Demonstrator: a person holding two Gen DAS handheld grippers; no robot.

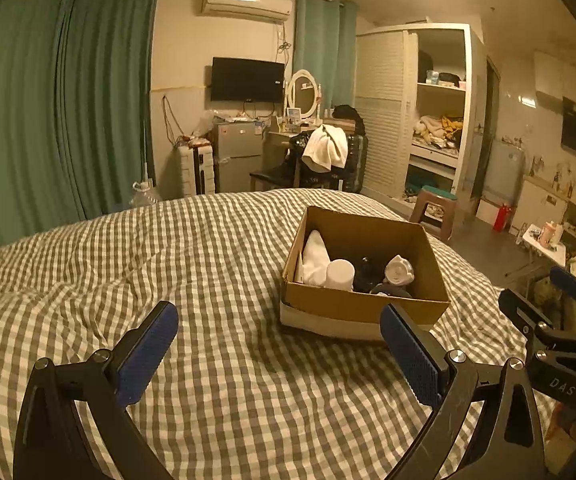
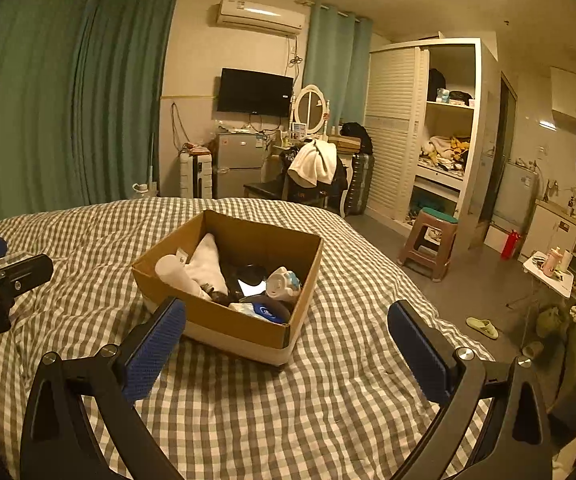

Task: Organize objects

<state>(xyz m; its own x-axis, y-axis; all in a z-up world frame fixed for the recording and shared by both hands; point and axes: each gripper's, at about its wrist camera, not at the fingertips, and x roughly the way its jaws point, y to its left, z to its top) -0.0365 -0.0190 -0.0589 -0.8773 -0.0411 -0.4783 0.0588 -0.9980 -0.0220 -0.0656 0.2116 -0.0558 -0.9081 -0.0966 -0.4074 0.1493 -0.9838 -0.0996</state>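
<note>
An open cardboard box [image 1: 352, 306] [image 2: 244, 322] sits on the checked bed [image 1: 168, 264] [image 2: 348, 400]. Inside lie a white cloth [image 1: 315, 258] [image 2: 206, 264], a white cylinder [image 1: 340, 274] [image 2: 174, 274], a small white and blue item [image 1: 399, 270] [image 2: 284, 282] and dark things. My left gripper [image 1: 280, 344] is open and empty, above the bed just short of the box. My right gripper [image 2: 288, 344] is open and empty, with the box's near corner between its fingers. Each gripper shows at the edge of the other's view.
A stool [image 2: 428, 242] stands on the floor right of the bed, with a slipper [image 2: 483, 327] nearby. A chair with a towel [image 1: 324, 148], a small fridge [image 1: 238, 154], a wardrobe [image 1: 420, 120] and green curtains [image 1: 68, 120] line the far wall.
</note>
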